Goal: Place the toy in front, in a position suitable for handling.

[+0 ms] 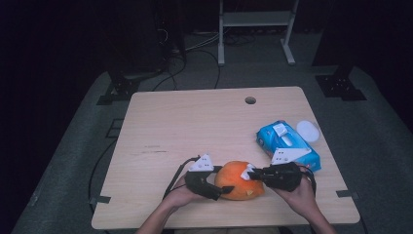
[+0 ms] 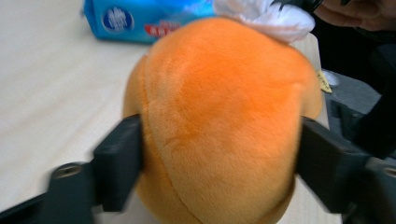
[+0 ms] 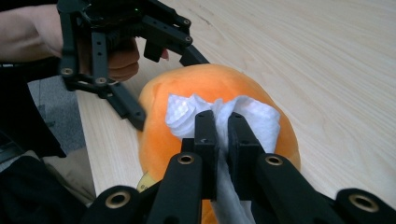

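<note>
The orange plush (image 1: 239, 181) sits at the tabletop's (image 1: 195, 122) 6 o'clock edge, mid-wipe. The left tool (image 1: 225, 189) clamps its sides; the right tool (image 3: 222, 135), pressed together, pinches a wipe (image 3: 254, 116) on top. Next probably calls for rubbing across. The high view adds the wipe pack (image 1: 287, 144) at 3 o'clock.

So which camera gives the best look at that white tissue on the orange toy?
The right gripper view: the white tissue lies crumpled on the orange plush toy, pinched in the right claw. The left gripper view shows just a bit at the top edge; the high view only a small speck.
</note>
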Tool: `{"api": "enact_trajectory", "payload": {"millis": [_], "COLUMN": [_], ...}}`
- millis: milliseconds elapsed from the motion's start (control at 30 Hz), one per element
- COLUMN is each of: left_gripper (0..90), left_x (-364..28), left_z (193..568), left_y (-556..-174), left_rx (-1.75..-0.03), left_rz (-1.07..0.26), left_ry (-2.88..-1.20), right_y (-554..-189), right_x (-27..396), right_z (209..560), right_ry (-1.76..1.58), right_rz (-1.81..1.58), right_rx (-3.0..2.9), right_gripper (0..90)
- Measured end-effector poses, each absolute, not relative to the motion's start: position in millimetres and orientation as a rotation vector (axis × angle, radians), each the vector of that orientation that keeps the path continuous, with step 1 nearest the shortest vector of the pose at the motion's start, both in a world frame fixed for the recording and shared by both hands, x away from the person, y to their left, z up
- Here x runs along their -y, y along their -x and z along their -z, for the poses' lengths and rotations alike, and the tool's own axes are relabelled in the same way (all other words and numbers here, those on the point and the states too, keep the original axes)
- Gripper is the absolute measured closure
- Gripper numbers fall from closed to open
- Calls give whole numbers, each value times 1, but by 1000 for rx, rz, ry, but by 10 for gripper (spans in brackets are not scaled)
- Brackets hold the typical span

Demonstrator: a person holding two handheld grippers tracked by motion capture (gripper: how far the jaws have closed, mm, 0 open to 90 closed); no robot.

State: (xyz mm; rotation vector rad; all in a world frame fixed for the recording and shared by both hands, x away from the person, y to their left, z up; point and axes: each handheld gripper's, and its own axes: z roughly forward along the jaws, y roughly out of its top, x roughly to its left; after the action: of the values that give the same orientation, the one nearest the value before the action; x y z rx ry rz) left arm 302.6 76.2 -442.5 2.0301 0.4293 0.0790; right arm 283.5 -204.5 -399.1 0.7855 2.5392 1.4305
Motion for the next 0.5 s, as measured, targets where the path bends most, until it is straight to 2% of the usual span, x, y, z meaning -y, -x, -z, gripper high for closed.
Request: {"api": "enact_trajectory", "payload": {"millis": [100,233,300,433,500], "left_gripper": [311,313,276,110,91], "left_x": [-78,-80,-80,-81,-82], "left_z": [434,425,430,437,440], "left_y": [-301,-298,-299,-303,-306], "left_rx": [-377,-317,-322,-388,-453], "left_rz": [-152,-255,-248,-210,-151], "left_ry": [-2008,-2022,-2049,-2044,-2036], "right_y": [-282,-281,-283,-286,-288], "right_x": [204,204,203,201,203], "right_z": [396,393,396,402,403], "right_ry": [-783,-780,-784,-799,-812], "right_rz": [-1440,-1463,-1458,-1432,-1428], "right_rx": [-2520,-2494,-2506,-2533,-2535], "right_gripper": [835,835,836,836,835]}}
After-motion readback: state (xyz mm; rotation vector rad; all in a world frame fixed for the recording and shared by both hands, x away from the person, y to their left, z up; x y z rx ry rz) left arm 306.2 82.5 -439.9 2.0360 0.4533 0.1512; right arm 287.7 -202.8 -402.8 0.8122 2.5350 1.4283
